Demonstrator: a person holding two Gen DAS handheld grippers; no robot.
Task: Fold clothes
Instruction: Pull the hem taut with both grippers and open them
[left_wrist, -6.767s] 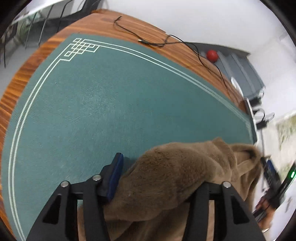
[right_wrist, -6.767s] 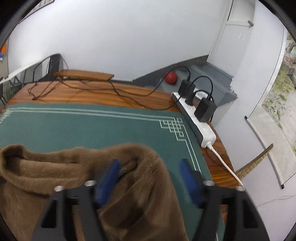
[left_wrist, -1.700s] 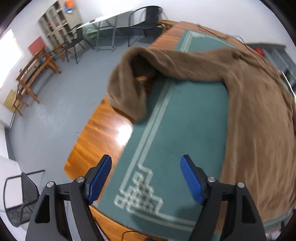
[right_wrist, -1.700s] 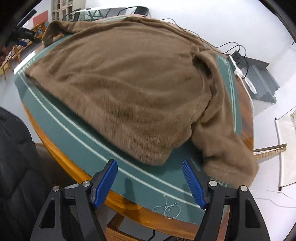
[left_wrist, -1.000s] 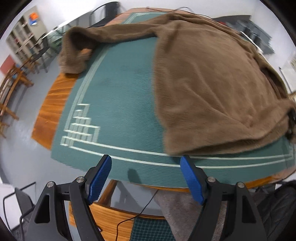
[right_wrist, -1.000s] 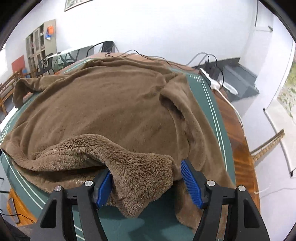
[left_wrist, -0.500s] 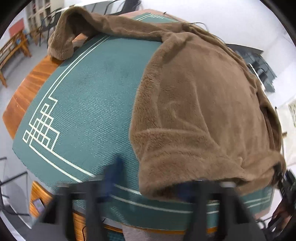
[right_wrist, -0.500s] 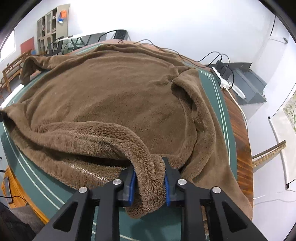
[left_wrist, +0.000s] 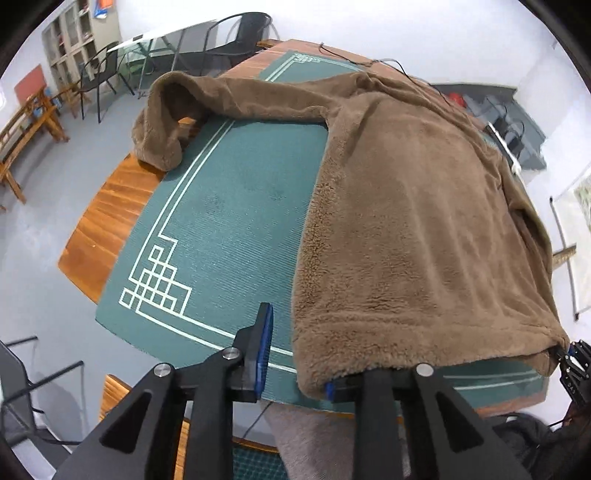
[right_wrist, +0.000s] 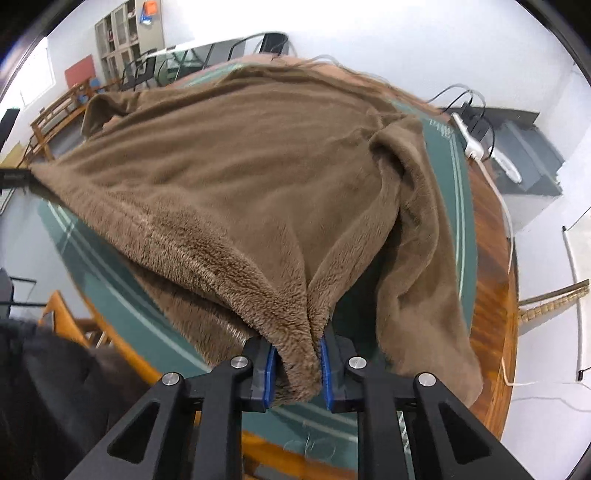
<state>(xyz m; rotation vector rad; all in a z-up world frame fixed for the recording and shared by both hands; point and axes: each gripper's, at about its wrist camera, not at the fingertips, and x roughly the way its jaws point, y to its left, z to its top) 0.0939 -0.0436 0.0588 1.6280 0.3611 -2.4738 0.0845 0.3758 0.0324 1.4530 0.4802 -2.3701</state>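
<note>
A fluffy brown sweater (left_wrist: 417, 206) lies spread on the green mat (left_wrist: 229, 206); its near hem is raised off the mat between my two grippers. My right gripper (right_wrist: 297, 363) is shut on the hem's right part, with fleece bunched between the blue pads while the jaws still close slightly. My left gripper (left_wrist: 295, 365) stands at the hem's left corner (left_wrist: 314, 369) and its jaws are opening. The corner lies between them and over the right finger, hiding that pad. A strip of mat shows between the left pad (left_wrist: 265, 350) and the fleece. One sleeve (left_wrist: 162, 122) hangs over the far left table edge.
The mat covers a wooden table (left_wrist: 103, 218). A white power strip with plugs and cables (right_wrist: 476, 144) lies at the far right edge. Chairs and wooden benches (left_wrist: 26, 133) stand on the grey floor at left. A person's dark clothing (right_wrist: 44, 387) is close by the near edge.
Both grippers went from wide apart to narrow around the near hem. The right one clamped the fleece. The hem has risen off the mat and now stretches between the two grippers.
</note>
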